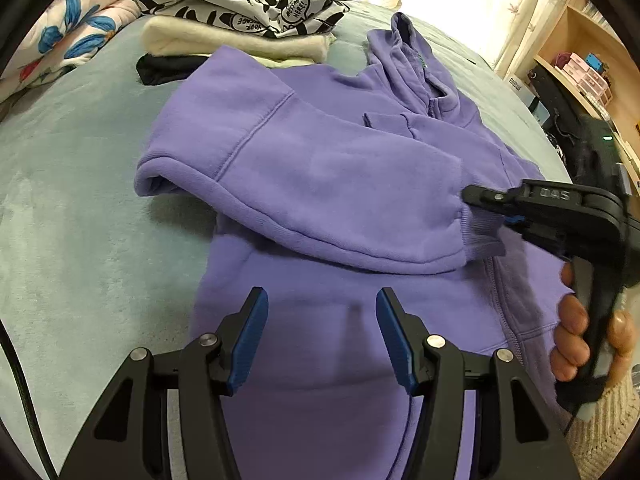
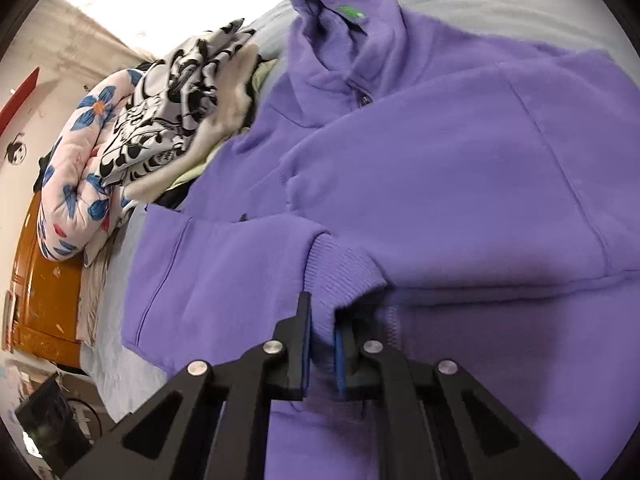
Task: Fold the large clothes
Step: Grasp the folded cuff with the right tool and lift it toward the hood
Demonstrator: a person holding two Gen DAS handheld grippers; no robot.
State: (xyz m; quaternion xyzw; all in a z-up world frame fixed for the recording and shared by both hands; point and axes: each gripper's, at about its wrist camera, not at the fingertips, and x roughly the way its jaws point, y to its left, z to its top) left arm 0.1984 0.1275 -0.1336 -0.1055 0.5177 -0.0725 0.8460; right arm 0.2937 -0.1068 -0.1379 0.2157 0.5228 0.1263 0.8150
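A purple zip hoodie (image 1: 320, 184) lies front up on a pale green bed cover (image 1: 72, 208), hood toward the far side. One sleeve is folded across its chest. My right gripper (image 1: 480, 208) is shut on that sleeve's ribbed cuff (image 1: 482, 236); in the right wrist view the cuff (image 2: 340, 272) runs between the blue pads of the right gripper (image 2: 322, 344). My left gripper (image 1: 320, 328) is open and empty, hovering above the hoodie's lower body (image 1: 328, 360). The hoodie (image 2: 440, 160) fills the right wrist view.
A stack of folded clothes (image 1: 240, 12), black-and-white print on top, sits at the far side beside a floral quilt (image 1: 68, 36). Wooden shelves (image 1: 580, 72) stand at the right. The stack (image 2: 168, 120) and quilt (image 2: 76, 184) also show in the right wrist view.
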